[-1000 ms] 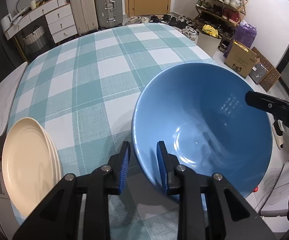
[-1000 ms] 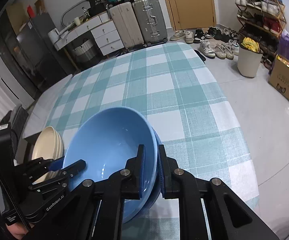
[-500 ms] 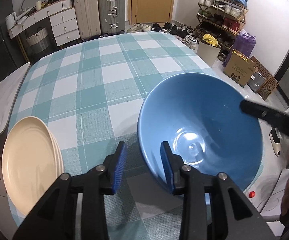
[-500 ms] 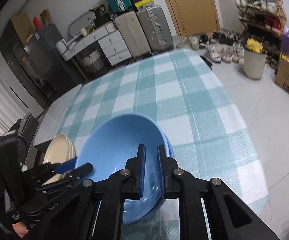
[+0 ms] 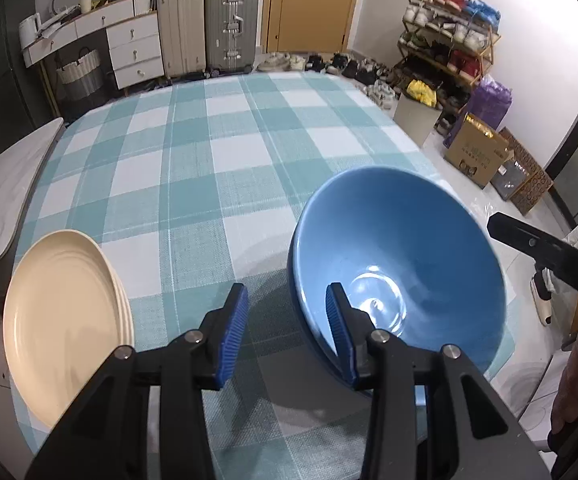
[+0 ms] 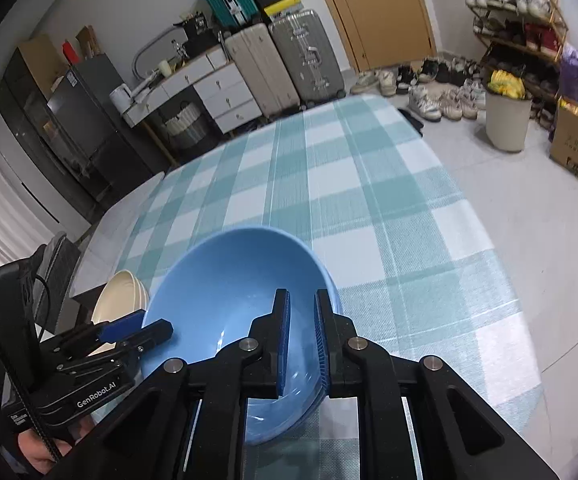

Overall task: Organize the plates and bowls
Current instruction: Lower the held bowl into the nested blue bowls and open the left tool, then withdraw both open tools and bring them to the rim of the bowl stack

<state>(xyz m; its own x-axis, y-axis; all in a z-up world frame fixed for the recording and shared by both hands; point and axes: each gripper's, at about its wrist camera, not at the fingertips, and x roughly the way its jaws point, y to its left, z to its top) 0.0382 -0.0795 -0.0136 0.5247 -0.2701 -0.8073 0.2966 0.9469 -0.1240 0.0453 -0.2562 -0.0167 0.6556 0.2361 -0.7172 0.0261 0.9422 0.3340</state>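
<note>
Left wrist view: blue bowl (image 5: 405, 264) sat nested on the checked tablecloth (image 5: 217, 152), right of the cream plates (image 5: 65, 316); left gripper (image 5: 287, 330) straddled the bowl's near-left rim, jaws opening, pads clear; right gripper (image 6: 301, 340) clamped on its opposite rim

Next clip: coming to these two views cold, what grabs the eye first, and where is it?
The blue bowls, nested, sit near the front edge of the checked tablecloth. The right gripper clamps their rim, while the left gripper straddles the opposite rim with jaws opening, not gripping. A stack of cream plates sits at the table's left edge.
</note>
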